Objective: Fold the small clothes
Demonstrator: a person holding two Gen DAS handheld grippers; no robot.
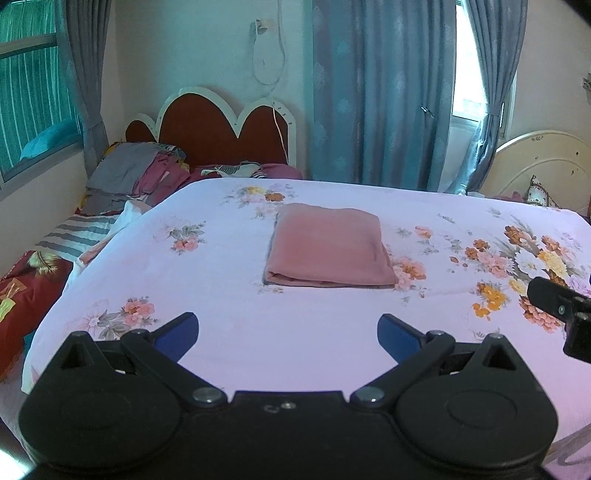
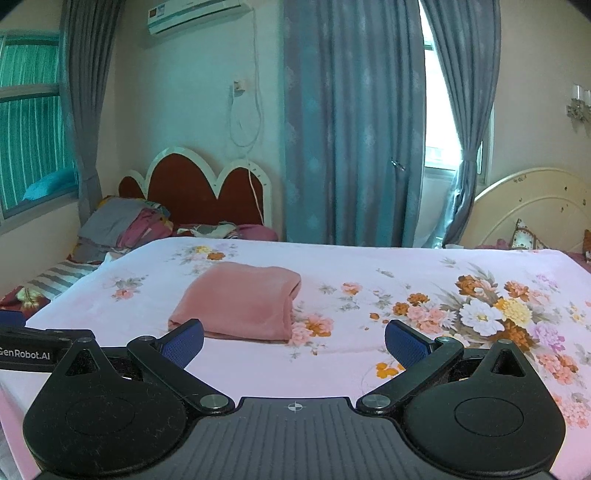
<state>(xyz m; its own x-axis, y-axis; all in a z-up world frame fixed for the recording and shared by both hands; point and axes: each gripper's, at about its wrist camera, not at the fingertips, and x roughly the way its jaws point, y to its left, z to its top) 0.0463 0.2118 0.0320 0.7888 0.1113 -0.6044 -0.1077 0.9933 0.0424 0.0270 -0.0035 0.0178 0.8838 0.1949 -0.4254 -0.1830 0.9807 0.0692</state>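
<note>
A folded pink garment of soft cloth (image 1: 328, 246) lies flat in the middle of a bed covered with a pale pink sheet printed with flowers (image 1: 221, 295). It is a neat rectangle with several layers showing at its near edge. In the right wrist view the same garment (image 2: 242, 304) lies to the left of centre, with a printed bunch of pink and orange flowers just beside its right corner.

Around the bed there are many other things. Behind it, at the left, stands a dark red headboard with a white scalloped border (image 1: 225, 127), and in front of this headboard lies a loose heap of grey and purple clothes (image 1: 136, 173). A grey and white striped cloth (image 1: 79, 234) and a dark red patterned blanket (image 1: 29, 295) lie along the left side. Blue-grey curtains (image 1: 380, 92) hang behind the bed, and a cream rounded headboard (image 1: 546, 166) stands at the far right. A white air conditioner (image 2: 195, 13) is fixed high on the wall. Nothing lies between the two grippers and the garment; only bare sheet is there.

The left gripper (image 1: 288, 334) hovers above the near part of the sheet, and its jaws are spread wide, holding nothing and touching nothing. The right gripper (image 2: 294, 341) has its jaws spread wide as well, empty. In its own view the left blue pad (image 2: 184, 345) overlaps the near corner of the garment, but I cannot tell if it touches. The right gripper also shows at the right edge of the left wrist view.
</note>
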